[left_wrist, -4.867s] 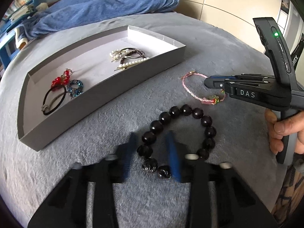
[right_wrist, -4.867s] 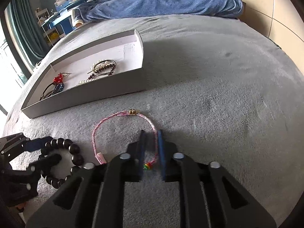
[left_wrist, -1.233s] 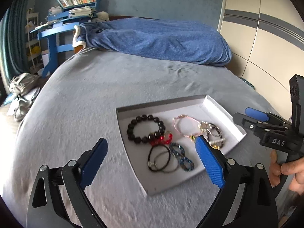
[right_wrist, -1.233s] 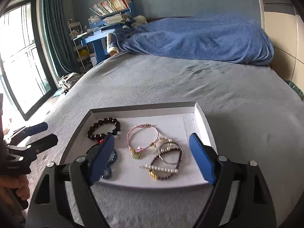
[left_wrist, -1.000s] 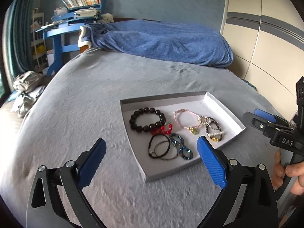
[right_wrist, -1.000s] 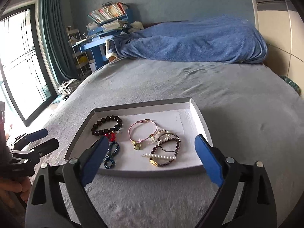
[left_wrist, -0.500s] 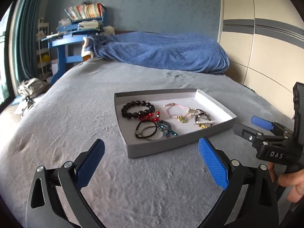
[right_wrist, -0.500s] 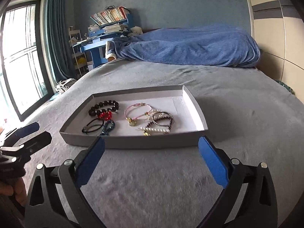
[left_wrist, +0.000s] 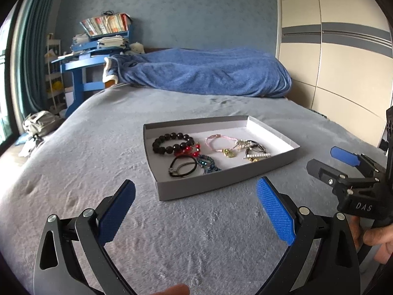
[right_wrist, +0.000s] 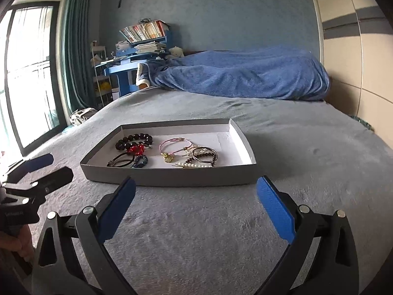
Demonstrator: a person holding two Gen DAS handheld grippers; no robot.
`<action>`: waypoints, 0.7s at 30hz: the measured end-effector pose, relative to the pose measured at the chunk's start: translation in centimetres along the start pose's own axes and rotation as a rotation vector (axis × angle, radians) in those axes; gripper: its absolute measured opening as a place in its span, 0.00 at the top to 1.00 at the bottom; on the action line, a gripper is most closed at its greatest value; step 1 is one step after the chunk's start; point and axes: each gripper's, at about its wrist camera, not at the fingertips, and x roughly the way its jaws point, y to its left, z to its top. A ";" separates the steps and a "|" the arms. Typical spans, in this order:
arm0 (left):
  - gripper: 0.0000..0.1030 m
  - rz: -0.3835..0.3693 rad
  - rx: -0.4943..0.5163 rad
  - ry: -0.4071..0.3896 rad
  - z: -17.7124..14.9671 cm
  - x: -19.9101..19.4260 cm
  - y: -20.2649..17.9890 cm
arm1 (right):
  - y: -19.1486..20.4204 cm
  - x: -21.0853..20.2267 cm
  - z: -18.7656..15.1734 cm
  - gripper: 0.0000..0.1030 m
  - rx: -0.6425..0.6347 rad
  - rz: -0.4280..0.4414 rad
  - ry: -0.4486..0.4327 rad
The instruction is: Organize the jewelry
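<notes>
A: Which step is this?

B: I'd judge the sorting is as good as done. The grey tray (left_wrist: 221,183) sits on the bed (left_wrist: 98,147), and every piece I can find lies inside it: the black bead bracelet (left_wrist: 169,142) at the back left, a red beaded piece (left_wrist: 188,150) touching it, black hair ties (left_wrist: 183,167) and a blue sparkly piece (left_wrist: 206,163) nearer the front, the pink cord bracelet (left_wrist: 217,142) in the middle, and a pearl cluster (left_wrist: 255,151) to the right.

A: And the 2 grippers?

B: Both are empty, fingers spread wide. The left gripper (left_wrist: 196,211) and the right gripper (right_wrist: 196,211) hang short of the tray's near wall, well clear of the jewelry.

A: Anything left on the bedcover?

B: None that either view shows.

A: So what does the next move call for?

B: Probably nothing more than a check. If tidying is wanted, the red piece and the bead bracelet overlap, so a narrow, careful pinch would be needed to part them.
</notes>
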 end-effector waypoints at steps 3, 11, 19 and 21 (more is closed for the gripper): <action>0.05 0.002 -0.011 0.005 0.0 0.1 0.2 | 0.2 0.1 0.0 0.05 -0.010 0.002 0.005; 0.05 0.003 -0.007 0.010 0.0 0.2 0.2 | 0.1 0.4 -0.1 0.05 -0.009 0.006 0.019; 0.05 0.006 -0.006 0.006 0.0 0.1 0.2 | 0.1 0.6 0.0 0.05 -0.010 0.010 0.020; 0.05 0.006 -0.006 0.007 0.0 0.1 0.2 | 0.0 0.6 -0.1 0.05 -0.006 0.011 0.020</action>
